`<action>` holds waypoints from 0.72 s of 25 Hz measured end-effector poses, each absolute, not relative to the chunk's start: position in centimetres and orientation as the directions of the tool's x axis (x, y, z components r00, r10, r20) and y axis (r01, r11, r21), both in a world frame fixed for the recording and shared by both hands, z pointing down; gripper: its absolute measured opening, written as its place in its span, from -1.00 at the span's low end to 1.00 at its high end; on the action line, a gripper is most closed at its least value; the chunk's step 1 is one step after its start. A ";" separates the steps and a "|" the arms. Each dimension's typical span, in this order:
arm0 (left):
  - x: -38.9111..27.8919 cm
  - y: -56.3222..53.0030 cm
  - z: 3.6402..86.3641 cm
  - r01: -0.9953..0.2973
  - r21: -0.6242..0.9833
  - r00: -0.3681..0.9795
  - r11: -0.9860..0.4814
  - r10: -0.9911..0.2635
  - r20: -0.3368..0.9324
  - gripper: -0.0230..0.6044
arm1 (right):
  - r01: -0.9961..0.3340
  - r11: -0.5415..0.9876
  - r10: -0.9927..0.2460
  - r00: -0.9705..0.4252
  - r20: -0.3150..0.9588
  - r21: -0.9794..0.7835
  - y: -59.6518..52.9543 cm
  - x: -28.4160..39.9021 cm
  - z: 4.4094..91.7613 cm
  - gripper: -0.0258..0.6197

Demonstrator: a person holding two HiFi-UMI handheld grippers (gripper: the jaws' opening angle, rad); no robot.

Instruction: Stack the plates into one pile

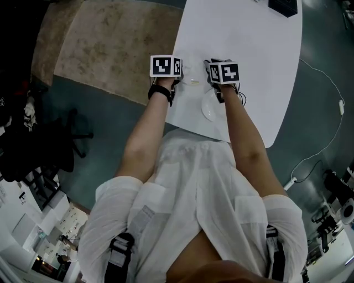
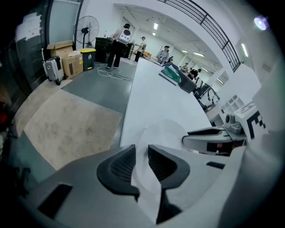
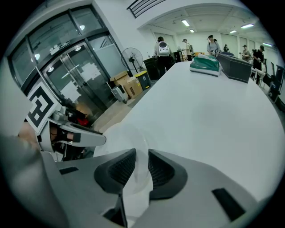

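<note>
A clear, thin plate [image 1: 193,82] hangs just over the near part of the white table [image 1: 249,50], held between both grippers. My left gripper [image 1: 181,74] is shut on its left rim, and the left gripper view shows that rim [image 2: 153,138] between the dark ribbed pads [image 2: 121,165]. My right gripper [image 1: 211,75] is shut on the opposite rim [image 3: 133,138]. A second plate [image 1: 210,108] lies flat on the table nearer to me, partly under my right forearm. Each gripper view shows the other gripper across the plate: the right gripper [image 2: 209,136] and the left gripper [image 3: 73,136].
A black box [image 1: 284,5] sits at the table's far end, beside a green tray [image 3: 205,64]. A tan carpet [image 1: 105,50] covers the floor left of the table. A white cable [image 1: 327,83] runs over the floor on the right. People stand far off in the room.
</note>
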State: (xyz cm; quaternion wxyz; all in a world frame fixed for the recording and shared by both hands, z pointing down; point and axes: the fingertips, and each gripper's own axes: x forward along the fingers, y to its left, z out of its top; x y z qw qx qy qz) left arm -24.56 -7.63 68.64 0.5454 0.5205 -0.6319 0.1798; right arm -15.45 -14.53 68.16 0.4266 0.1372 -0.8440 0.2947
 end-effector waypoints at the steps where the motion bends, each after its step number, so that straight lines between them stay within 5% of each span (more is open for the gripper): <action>1: -24.6 -7.6 68.7 -0.855 0.341 0.138 0.390 -0.462 0.876 -0.63 | -0.478 0.794 0.021 -0.597 0.802 -0.376 -14.5 -15.5 68.2 -0.59; 12: -24.6 -8.0 68.7 -0.911 0.267 0.094 0.313 -0.473 0.876 -0.23 | -0.434 0.848 -0.029 -0.609 0.792 -0.302 -15.0 -15.4 67.1 -0.53; 18: -24.7 -8.8 66.4 -0.925 0.250 0.065 0.287 -0.530 0.846 -0.19 | -0.437 0.850 -0.057 -0.634 0.771 -0.296 -15.8 -14.3 65.6 -0.49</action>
